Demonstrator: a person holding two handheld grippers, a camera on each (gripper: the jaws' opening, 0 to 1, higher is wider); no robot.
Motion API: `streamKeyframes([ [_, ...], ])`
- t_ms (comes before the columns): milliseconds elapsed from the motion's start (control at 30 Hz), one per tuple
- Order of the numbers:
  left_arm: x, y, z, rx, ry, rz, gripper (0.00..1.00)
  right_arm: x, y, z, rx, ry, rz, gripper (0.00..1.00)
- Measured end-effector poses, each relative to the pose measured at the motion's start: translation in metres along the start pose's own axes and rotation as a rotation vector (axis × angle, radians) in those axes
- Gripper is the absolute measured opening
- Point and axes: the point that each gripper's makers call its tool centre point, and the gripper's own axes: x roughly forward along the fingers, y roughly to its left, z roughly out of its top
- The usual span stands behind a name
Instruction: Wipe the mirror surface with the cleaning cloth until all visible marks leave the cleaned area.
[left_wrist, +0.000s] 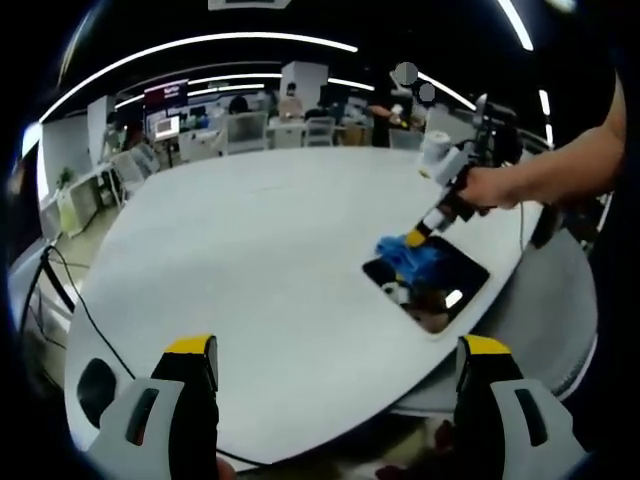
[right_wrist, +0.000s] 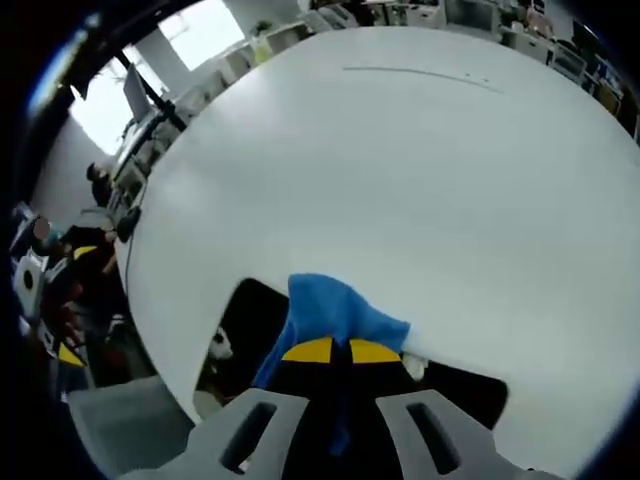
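The mirror (left_wrist: 428, 283) lies flat near the counter's right edge in the left gripper view, a dark rectangular pane w/ a glossy face throwing back bright ceiling glints. On it sits the cleaning cloth (left_wrist: 412, 255), blue, bunched and soft, covering roughly the far-left part of the glass.

Handling, as a judgement: the cloth looks light and limp, so it will fold and drag rather than push; best pinched at a gathered ridge so a pad of fabric trails under the fingers. The mirror is prob. thin, rigid, slick and breakable (it may skate on the smooth counter if pressed sideways), so pressure should go straight down.

The right gripper (right_wrist: 341, 351) has its yellow-tipped fingers closed together on a fold of the cloth (right_wrist: 335, 312), blue fabric spilling ahead over the black glass (right_wrist: 255, 305). In the left gripper view it (left_wrist: 418, 238) comes in from the right, held by a person's hand (left_wrist: 490, 188).

The left gripper (left_wrist: 335, 350) hangs back off the counter's near edge, fingers spread wide, holding nothing.

The counter (left_wrist: 250, 250) is white, matte, rounded in outline.
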Motion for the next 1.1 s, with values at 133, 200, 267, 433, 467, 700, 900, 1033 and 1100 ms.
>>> streamKeyframes([
  [133, 0.000, -0.002, -0.001, -0.001, 0.002, 0.001, 1.00, -0.004, -0.009, -0.003, 0.006, -0.001, -0.009, 0.00],
  [200, 0.000, -0.004, 0.000, 0.002, 0.001, -0.001, 1.00, -0.005, -0.012, -0.005, 0.006, -0.001, -0.015, 0.00],
  [267, 0.001, -0.004, 0.002, 0.003, -0.002, -0.001, 1.00, -0.007, -0.016, -0.006, 0.007, 0.002, -0.022, 0.00],
  [433, 0.001, -0.005, 0.005, 0.006, -0.009, 0.002, 1.00, -0.010, -0.027, -0.010, 0.018, 0.005, -0.031, 0.00],
  [467, 0.001, -0.006, 0.004, 0.005, -0.009, 0.003, 1.00, -0.010, -0.026, -0.010, 0.016, 0.004, -0.032, 0.00],
  [700, -0.001, -0.009, 0.000, 0.007, -0.002, 0.008, 1.00, -0.011, -0.025, -0.010, 0.004, -0.030, -0.064, 0.00],
  [900, -0.001, -0.010, 0.008, 0.009, -0.024, 0.021, 1.00, -0.013, -0.022, -0.016, 0.066, -0.111, -0.086, 0.00],
  [1033, -0.003, -0.009, 0.011, 0.011, -0.034, 0.026, 1.00, -0.016, -0.017, -0.026, 0.076, -0.116, -0.093, 0.00],
  [1100, -0.003, -0.009, 0.010, 0.006, -0.034, 0.026, 1.00, -0.018, -0.013, -0.033, 0.075, -0.120, -0.091, 0.00],
])
